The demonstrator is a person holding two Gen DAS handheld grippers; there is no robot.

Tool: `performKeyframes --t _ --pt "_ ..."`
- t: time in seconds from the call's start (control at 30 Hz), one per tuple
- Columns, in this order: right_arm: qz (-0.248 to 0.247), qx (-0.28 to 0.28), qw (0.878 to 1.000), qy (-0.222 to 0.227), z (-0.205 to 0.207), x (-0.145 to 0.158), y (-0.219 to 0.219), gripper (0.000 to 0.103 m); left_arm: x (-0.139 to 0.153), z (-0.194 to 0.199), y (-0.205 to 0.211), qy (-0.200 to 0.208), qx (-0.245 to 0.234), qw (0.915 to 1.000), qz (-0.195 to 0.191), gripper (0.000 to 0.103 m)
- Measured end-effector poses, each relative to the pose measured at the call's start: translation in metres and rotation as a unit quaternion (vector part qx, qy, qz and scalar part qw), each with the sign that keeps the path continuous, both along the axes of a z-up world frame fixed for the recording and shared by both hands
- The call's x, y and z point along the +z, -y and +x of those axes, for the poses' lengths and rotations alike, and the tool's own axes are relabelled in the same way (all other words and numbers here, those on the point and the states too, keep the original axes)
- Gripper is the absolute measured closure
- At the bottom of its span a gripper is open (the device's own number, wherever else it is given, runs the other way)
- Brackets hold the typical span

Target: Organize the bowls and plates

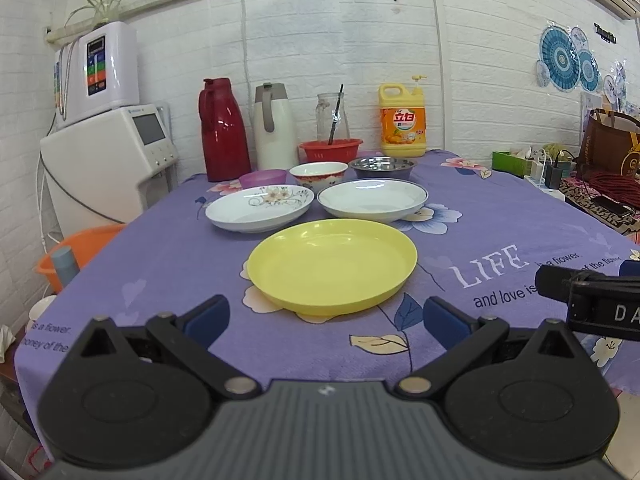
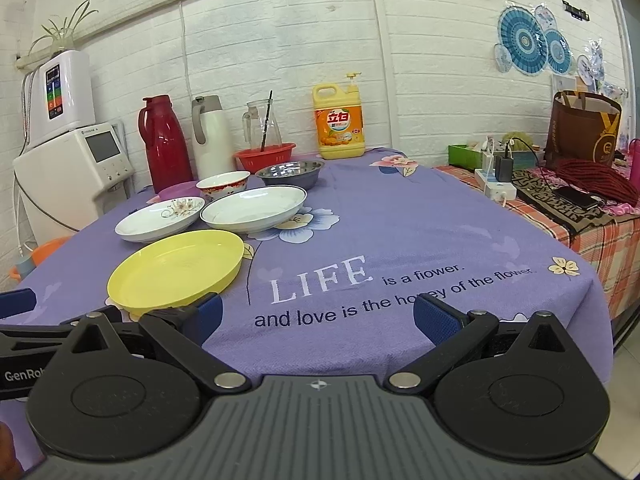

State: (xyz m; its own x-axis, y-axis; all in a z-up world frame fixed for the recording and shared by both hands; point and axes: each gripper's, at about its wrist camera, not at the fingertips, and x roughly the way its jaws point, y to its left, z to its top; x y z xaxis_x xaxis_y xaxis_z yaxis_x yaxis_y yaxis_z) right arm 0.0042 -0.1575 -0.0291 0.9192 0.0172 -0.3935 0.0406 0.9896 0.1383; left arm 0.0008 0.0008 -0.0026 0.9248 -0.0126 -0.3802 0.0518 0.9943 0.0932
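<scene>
Hovering above the near table edge, left gripper (image 1: pixel 326 322) and right gripper (image 2: pixel 318 318) are both spread wide, holding nothing. Yellow plate (image 1: pixel 332 266) lies just ahead; two white plates (image 1: pixel 260 207) (image 1: pixel 373 199) sit behind it, then patterned bowl (image 1: pixel 319 174), steel bowl (image 1: pixel 382 167) and purple bowl (image 1: pixel 263 179), all empty. Red basket (image 1: pixel 330 150) fronts a glass jug (image 1: pixel 332 118) holding a stick.

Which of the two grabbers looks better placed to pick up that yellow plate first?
Probably the left gripper. It is open and the yellow plate sits straight ahead between its fingers. The right gripper, also open, faces bare tablecloth, with the plate off to its left.
</scene>
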Motion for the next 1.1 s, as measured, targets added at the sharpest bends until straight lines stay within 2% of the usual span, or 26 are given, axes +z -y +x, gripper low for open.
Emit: performKeyframes --t 1.1 --pt "-0.005 0.007 1.000 -0.003 0.0017 -0.0032 -0.0037 0.000 0.0010 0.0019 -0.0003 -0.004 -0.001 1.0000 -0.002 0.000"
